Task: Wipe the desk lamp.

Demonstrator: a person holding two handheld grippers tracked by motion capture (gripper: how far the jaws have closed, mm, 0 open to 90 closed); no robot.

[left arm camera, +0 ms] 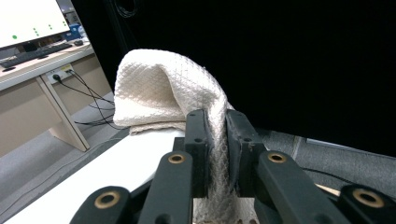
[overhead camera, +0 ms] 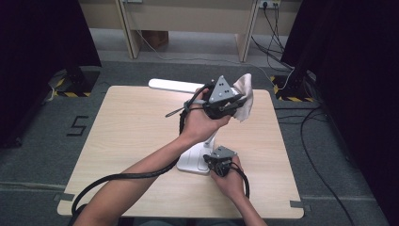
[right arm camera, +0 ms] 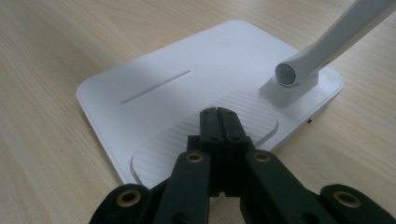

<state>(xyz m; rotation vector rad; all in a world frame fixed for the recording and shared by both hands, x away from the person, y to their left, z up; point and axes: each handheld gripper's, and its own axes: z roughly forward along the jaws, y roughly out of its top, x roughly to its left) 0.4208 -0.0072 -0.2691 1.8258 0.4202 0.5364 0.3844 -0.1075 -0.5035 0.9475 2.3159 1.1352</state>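
Left tongs (left arm camera: 216,140) clamped on cream cloth (left arm camera: 159,84) draped over lamp head (overhead camera: 171,85), far side; right tongs (right arm camera: 219,122) together, resting on lamp base (right arm camera: 154,84), near counter (overhead camera: 127,132) edge

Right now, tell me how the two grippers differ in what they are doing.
The left gripper is raised over the far side of the table, shut on a cream cloth that lies over the lamp head; the right gripper is low, near the person.
The left gripper's jaws have cloth between them; the right gripper's jaws are shut together with nothing between them, their tips over the lamp base.
Both are black, hand-held and trail a cable.
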